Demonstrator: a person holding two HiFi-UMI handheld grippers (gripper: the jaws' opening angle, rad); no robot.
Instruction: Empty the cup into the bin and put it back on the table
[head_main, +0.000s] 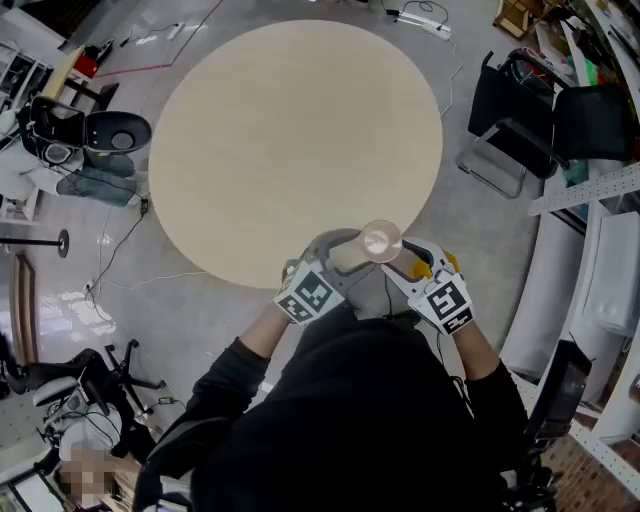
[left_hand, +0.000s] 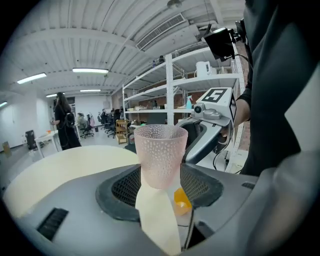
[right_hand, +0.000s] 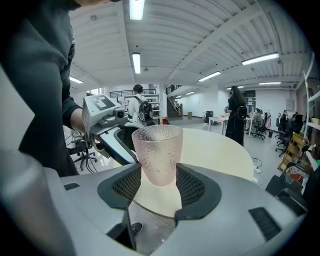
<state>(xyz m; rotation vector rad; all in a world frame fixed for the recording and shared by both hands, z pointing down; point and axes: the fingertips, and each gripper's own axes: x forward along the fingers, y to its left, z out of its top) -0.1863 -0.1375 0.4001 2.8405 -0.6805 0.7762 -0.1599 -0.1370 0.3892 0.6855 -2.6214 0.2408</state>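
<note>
A dimpled, clear pink cup (head_main: 381, 241) was upright at the near edge of the round table (head_main: 250, 150). The fingers of both the left gripper (left_hand: 161, 192) and right gripper (right_hand: 159, 184) pressed against its lower sides.

A: Head view, right side. What is recorded?
B: A black folding chair (head_main: 505, 100) is seen on the grey floor (head_main: 200, 310). A white power strip (head_main: 425, 22) is noted near the top edge.
A: And in the gripper views, background?
B: Loaded white shelving (left_hand: 170, 85) is seen, with a standing person in black (left_hand: 64, 125) well apart from it. A person with a backpack (right_hand: 136, 107) is noted beneath ceiling strip lights (right_hand: 135, 62).
</note>
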